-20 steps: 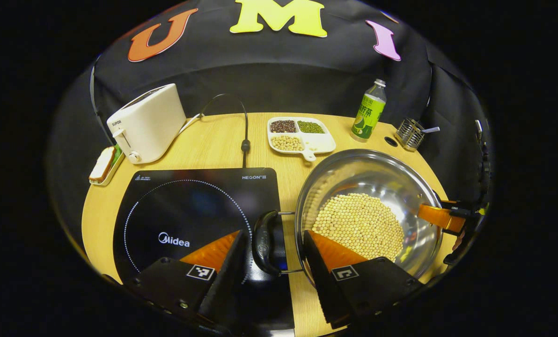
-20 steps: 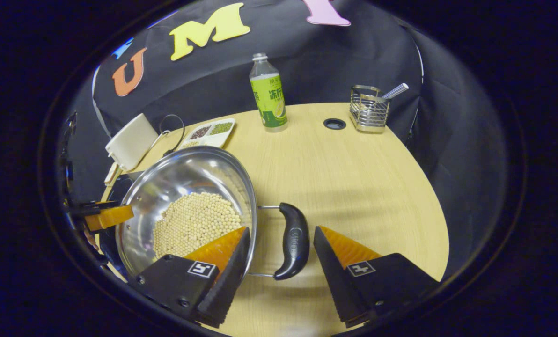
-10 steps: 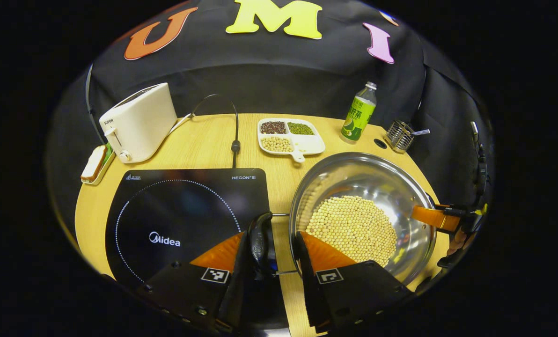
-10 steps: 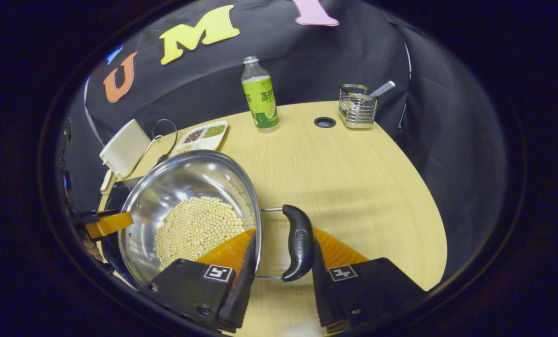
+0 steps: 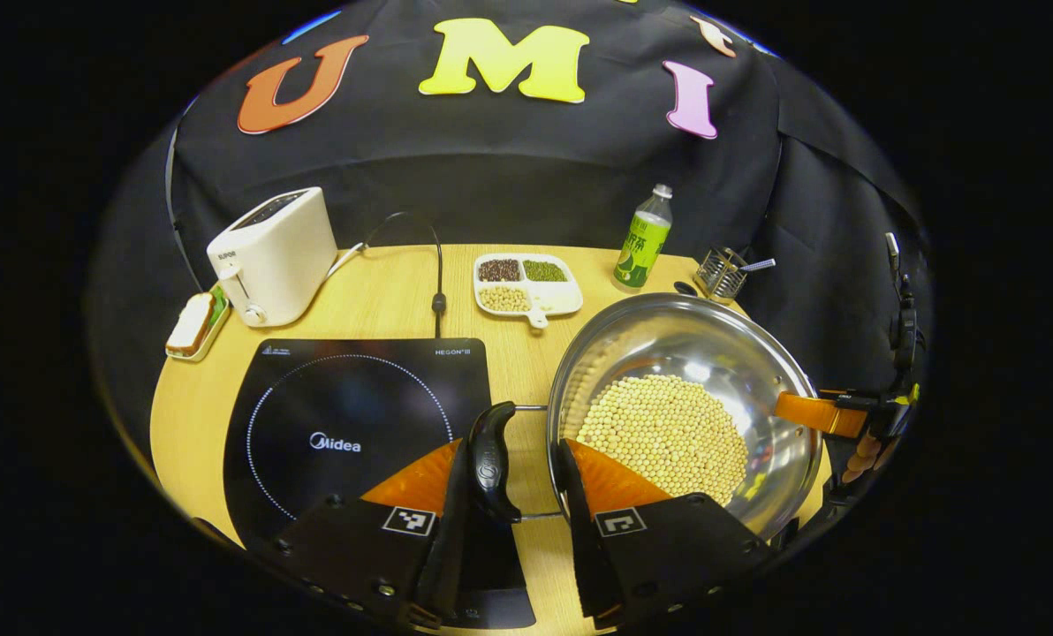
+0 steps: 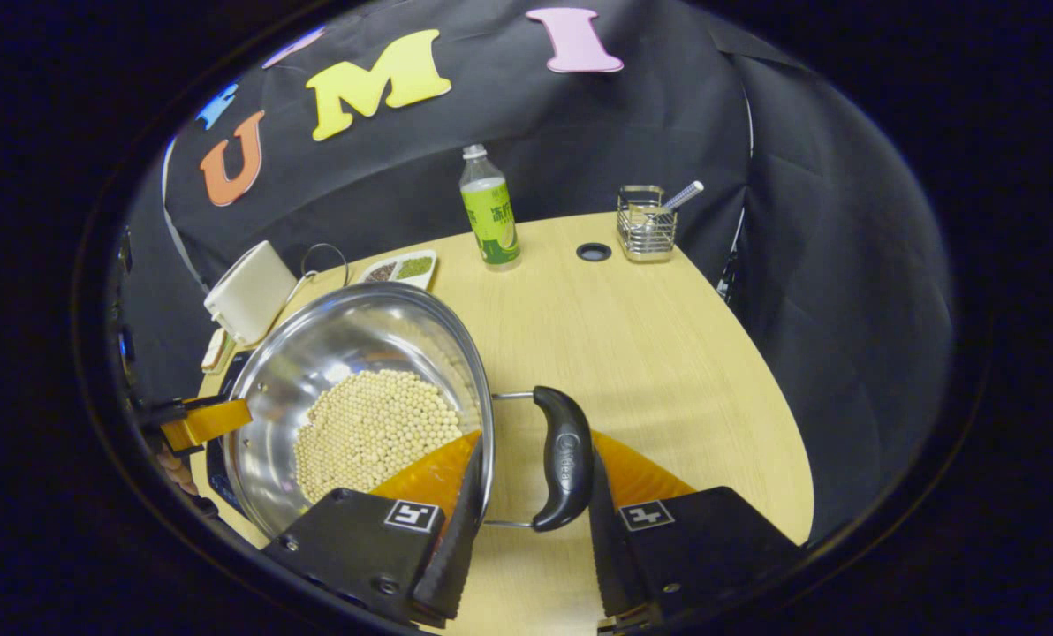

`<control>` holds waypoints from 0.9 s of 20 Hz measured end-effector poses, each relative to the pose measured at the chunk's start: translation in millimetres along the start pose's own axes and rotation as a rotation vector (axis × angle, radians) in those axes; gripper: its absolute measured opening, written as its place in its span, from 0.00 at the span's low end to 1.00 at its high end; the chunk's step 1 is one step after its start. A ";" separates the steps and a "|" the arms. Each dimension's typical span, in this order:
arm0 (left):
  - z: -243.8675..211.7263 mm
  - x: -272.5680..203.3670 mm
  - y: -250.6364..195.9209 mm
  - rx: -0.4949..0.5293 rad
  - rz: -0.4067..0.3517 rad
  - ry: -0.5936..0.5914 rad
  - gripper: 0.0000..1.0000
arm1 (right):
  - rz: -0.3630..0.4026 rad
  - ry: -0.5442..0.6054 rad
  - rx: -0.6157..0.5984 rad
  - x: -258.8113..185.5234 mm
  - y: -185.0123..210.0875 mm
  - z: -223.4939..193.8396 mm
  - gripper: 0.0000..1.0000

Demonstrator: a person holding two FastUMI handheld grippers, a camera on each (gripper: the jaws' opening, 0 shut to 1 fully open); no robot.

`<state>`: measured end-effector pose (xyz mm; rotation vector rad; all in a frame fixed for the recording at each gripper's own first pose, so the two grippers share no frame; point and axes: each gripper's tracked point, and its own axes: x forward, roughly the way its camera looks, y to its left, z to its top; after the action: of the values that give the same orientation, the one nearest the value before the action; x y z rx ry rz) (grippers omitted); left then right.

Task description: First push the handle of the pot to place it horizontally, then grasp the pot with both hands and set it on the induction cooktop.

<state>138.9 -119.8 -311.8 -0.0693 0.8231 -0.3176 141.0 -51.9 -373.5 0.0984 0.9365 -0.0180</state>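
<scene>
A steel pot [image 5: 668, 340] holding soybeans [image 5: 663, 424] hangs a little above the wooden table, just right of the black induction cooktop [image 5: 350, 415]. My left gripper [image 5: 511, 481] is shut on the pot's black left handle [image 5: 489, 455], one finger outside the handle and the other at the rim. In the right gripper view, my right gripper [image 6: 535, 490] is shut the same way on the pot's right handle [image 6: 564, 455], beside the pot [image 6: 332, 349]. Both handles lie level. Each gripper also appears across the pot from the other, the right gripper [image 5: 814, 413] and the left gripper [image 6: 201, 422].
A white toaster [image 5: 275, 252] and a small tray of bread [image 5: 193, 322] stand at the back left. A divided dish of beans [image 5: 526, 284], a green bottle [image 5: 643, 240] and a wire holder [image 5: 723, 272] line the back. Bare table [image 6: 668, 353] lies right of the pot.
Both grippers went from open around the handles to shut on them. The pot then rose with them; the table and cooktop now look lower and farther.
</scene>
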 end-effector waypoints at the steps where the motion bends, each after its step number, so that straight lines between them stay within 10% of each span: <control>1: 1.9 -8.6 2.1 0.001 0.001 -0.012 0.51 | 0.005 -0.006 -0.001 -7.7 4.7 0.1 0.59; 18: 8.3 -120.2 131.7 -0.088 0.110 -0.109 0.50 | 0.114 -0.034 -0.121 -56.5 167.5 9.2 0.59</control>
<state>101.6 41.5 -245.0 -0.1226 0.7297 -0.1724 124.7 112.5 -309.7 0.0392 0.8944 0.1414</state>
